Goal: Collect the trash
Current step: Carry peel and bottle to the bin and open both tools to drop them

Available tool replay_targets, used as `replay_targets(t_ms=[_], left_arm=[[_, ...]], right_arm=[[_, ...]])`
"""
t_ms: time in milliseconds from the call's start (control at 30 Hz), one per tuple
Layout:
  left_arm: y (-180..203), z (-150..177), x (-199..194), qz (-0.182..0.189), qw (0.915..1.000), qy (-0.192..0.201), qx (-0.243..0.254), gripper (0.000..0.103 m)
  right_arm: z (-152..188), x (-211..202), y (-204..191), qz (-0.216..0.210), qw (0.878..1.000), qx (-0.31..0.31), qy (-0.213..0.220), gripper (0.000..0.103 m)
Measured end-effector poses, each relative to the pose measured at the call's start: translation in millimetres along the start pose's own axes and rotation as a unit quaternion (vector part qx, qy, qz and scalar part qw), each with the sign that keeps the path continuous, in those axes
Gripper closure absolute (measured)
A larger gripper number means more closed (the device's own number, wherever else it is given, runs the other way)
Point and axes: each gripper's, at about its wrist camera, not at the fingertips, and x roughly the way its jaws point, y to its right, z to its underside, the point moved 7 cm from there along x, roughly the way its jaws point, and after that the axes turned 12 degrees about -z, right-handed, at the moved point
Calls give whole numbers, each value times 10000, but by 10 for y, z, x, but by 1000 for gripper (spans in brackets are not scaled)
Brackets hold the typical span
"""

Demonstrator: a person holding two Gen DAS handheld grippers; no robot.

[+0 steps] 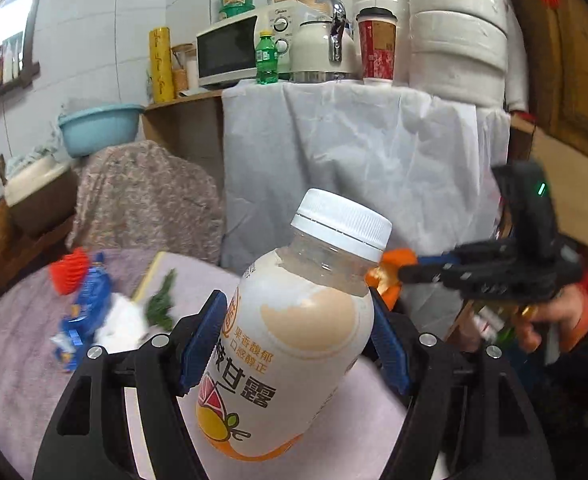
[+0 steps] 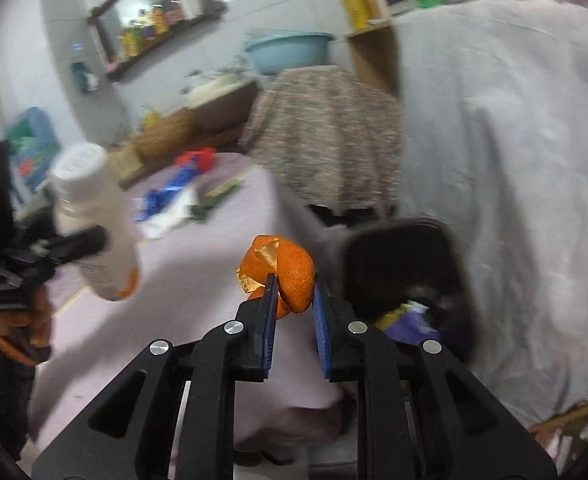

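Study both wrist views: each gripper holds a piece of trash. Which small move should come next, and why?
Probably carry the right gripper, shut on the orange peel, over the open black bin just beyond it and release. The left gripper with the drink bottle appears farther away.

Bottle [image 1: 294, 344] between left gripper [image 1: 294, 344] pads: glossy clear plastic, ribbed white cap. Orange peel [image 2: 294, 280] in right gripper [image 2: 294, 312]: dimpled, matt. Tablecloth [image 1: 22, 360] below: soft matt cloth.

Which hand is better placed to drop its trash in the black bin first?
Right, probably. The right gripper, shut on the orange peel, has the black bin just beyond its fingertips. The left gripper holds the bottle above the table.
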Motion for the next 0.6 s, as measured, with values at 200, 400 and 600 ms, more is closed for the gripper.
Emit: replay_targets(t_ms=[200, 400, 600], left_arm=[[507, -216, 520, 157, 9981, -363, -470, 34], [781, -246, 1068, 195, 9937, -762, -803, 34], [942, -52, 1661, -15, 9837, -1380, -1155, 34]], right_arm=[[224, 321, 810, 825, 9947, 437, -421, 85], [550, 953, 1269, 1034, 9866, 754, -1013, 85], [762, 1355, 1437, 1118, 9835, 708, -1236, 84]])
